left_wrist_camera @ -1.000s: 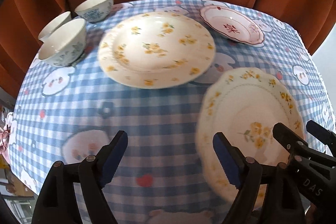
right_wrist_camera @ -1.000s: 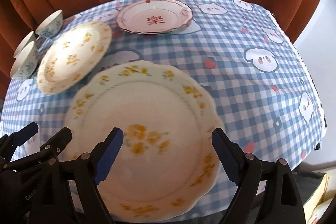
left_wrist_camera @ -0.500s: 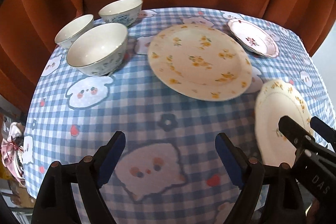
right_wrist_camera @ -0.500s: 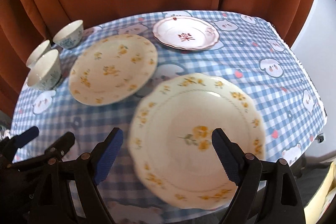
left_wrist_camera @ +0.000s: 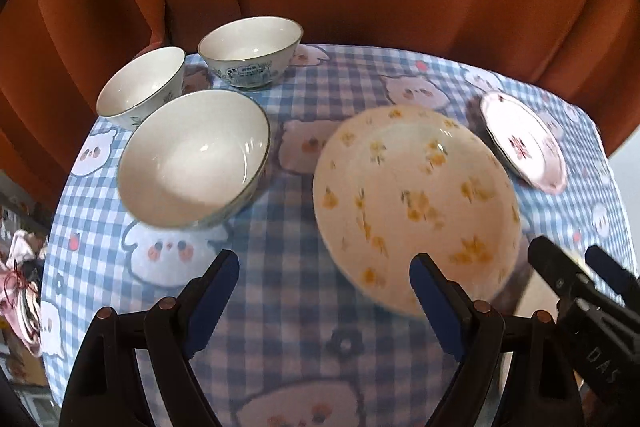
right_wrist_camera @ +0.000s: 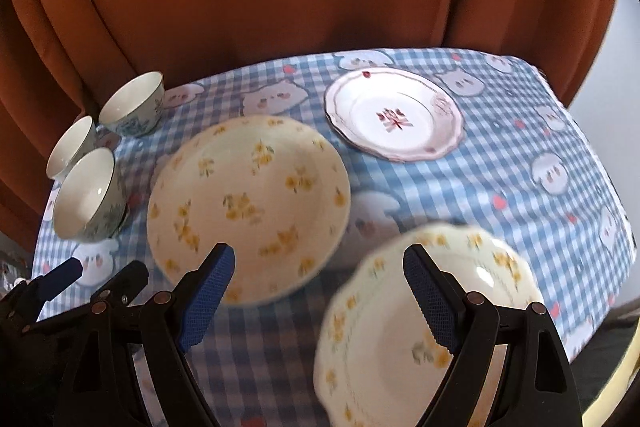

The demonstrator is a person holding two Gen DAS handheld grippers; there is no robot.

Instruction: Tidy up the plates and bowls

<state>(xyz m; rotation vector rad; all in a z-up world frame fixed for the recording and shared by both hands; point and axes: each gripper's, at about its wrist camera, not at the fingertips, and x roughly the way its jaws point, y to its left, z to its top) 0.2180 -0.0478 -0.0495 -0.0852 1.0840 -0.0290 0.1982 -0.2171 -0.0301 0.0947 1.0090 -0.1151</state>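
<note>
Both grippers empty above the checked table

We held our left gripper (left_wrist_camera: 324, 297) and right gripper (right_wrist_camera: 320, 291) with jaws spread, pinching nothing. Three white ceramic bowls (left_wrist_camera: 194, 157) clustered at the blue-checked tablecloth's (left_wrist_camera: 288, 311) far left corner, the round yellow-flowered plate (right_wrist_camera: 248, 203) mid-table, the red-patterned scalloped plate (right_wrist_camera: 394, 115) by the far edge, the cream scalloped plate (right_wrist_camera: 432, 327) at the near edge.

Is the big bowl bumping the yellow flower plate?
Apart. The left wrist view shows checked cloth between the big bowl and the yellow flower plate.
</note>
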